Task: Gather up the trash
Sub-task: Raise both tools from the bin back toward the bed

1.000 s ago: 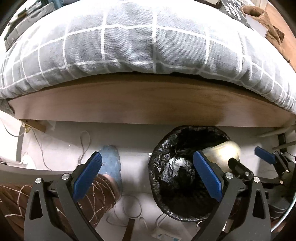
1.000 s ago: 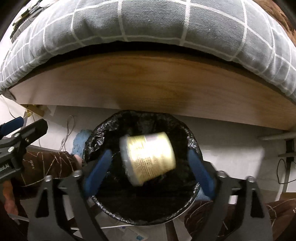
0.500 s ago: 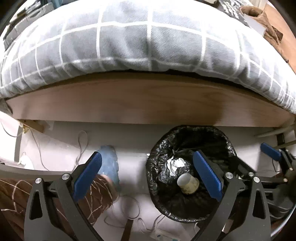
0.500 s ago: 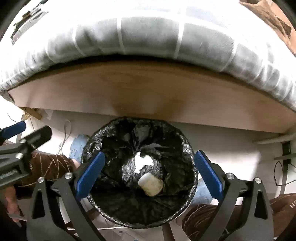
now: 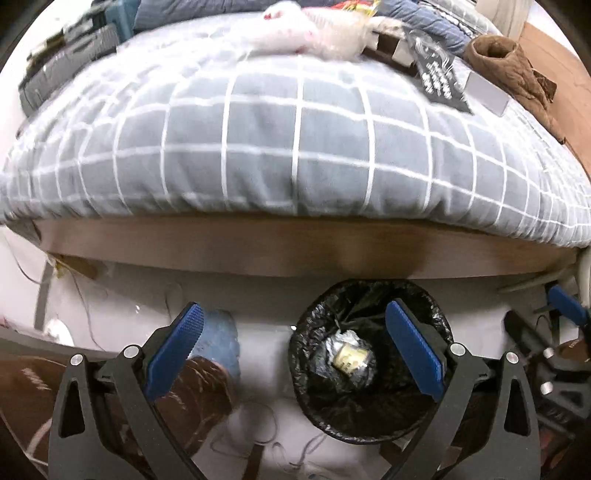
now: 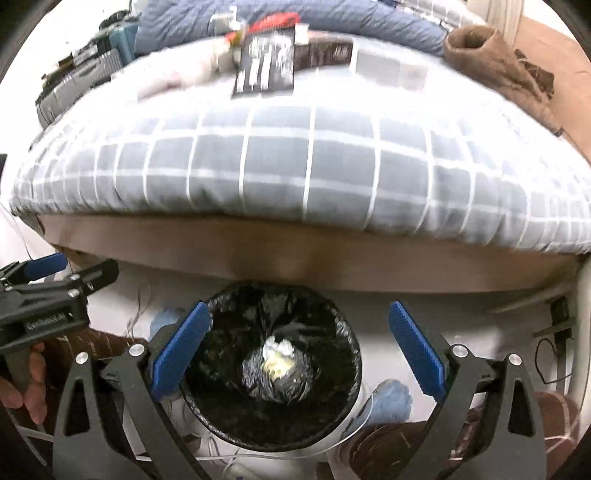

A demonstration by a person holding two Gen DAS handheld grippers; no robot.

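A round bin with a black liner stands on the pale floor below the bed edge. A pale yellow cup lies at its bottom beside crumpled white trash. My right gripper is open and empty, held above the bin. My left gripper is open and empty, left of the bin mouth. On the bed lie a black printed wrapper, a white plush-like item and clear plastic.
A grey checked duvet overhangs a wooden bed frame. A brown garment lies at the bed's right. The person's legs and blue slippers flank the bin. Cables trail on the floor.
The cup has dropped from my right gripper into the bin. Both grippers have risen and tilted up, so the top of the bed has come into view.
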